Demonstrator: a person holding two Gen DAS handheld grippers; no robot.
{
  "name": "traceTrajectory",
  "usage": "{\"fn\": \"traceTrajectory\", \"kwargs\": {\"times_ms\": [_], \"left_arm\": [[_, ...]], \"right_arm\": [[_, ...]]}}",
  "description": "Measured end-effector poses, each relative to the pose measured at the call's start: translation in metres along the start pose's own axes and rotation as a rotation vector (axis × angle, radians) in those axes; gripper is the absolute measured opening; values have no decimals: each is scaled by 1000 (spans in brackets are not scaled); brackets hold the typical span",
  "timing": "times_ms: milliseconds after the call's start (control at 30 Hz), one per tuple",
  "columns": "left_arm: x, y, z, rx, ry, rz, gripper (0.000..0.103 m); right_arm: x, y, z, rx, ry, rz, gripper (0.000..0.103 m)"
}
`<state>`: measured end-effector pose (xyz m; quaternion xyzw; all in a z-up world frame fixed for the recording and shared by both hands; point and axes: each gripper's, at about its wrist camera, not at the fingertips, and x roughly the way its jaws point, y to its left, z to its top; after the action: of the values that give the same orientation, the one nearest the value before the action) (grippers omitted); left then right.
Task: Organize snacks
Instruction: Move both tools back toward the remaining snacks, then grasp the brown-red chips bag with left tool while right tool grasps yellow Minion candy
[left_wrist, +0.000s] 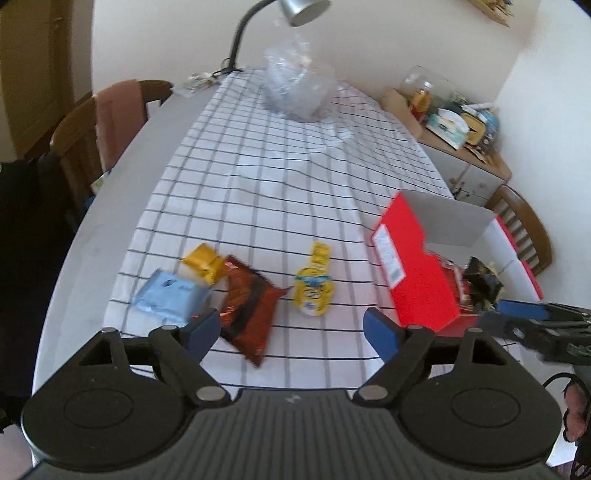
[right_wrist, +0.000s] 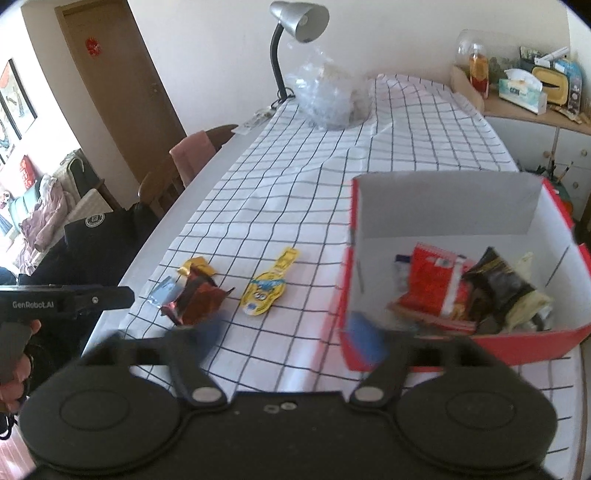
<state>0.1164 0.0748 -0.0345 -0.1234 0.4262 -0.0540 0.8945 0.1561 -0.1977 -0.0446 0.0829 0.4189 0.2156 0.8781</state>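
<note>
My left gripper (left_wrist: 291, 328) and right gripper (right_wrist: 291, 338) both have fingers apart, empty. Four snacks (left_wrist: 314, 286) lie on the desk (left_wrist: 280, 184); others sit in the red box (right_wrist: 550, 339).

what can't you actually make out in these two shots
- Right wrist view: right gripper open; one pad motion-blurred.
- Right wrist view: blue packet mostly hidden behind the brown packet.
- Both views: print on the yellow packet too small to read.
- Left wrist view: red box contents mostly hidden by its wall.
- Left wrist view: clear bag contents blurred.
</note>
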Motion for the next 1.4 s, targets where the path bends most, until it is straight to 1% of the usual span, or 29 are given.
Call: {"fn": "traceTrajectory", "kwargs": {"times_ms": [33, 167, 333, 433, 567, 733, 900, 1000, 1133, 1267, 1400], "left_arm": [[0, 8, -1, -5, 0, 3, 85], [1, 29, 0, -1, -2, 7, 87], [5, 50, 3, 50, -12, 13, 87], [12, 56, 4, 91, -9, 11, 87], [25, 56, 4, 157, -7, 10, 87], [49, 51, 4, 228, 14, 8, 87], [74, 40, -1, 309, 40, 6, 87], [87, 36, -2, 335, 57, 5, 87], [103, 31, -4, 365, 77, 6, 87], [116, 27, -4, 380, 89, 24, 87], [127, 24, -4, 386, 102, 34, 87]], "right_arm": [[2, 5, -1, -2, -6, 1, 103], [17, 25, 3, -18, 16, 2, 103], [36, 47, 11, -49, 24, -58, 103], [52, 51, 19, -18, 47, -89, 103], [77, 57, 27, 8, 91, -86, 103], [111, 69, 39, 4, 118, -185, 103], [153, 66, 45, 50, 191, -208, 101], [178, 61, 44, 70, 238, -238, 101], [203, 56, 41, 77, 274, -273, 96], [218, 55, 38, 74, 295, -284, 93], [229, 61, 37, 52, 307, -292, 88]]}}
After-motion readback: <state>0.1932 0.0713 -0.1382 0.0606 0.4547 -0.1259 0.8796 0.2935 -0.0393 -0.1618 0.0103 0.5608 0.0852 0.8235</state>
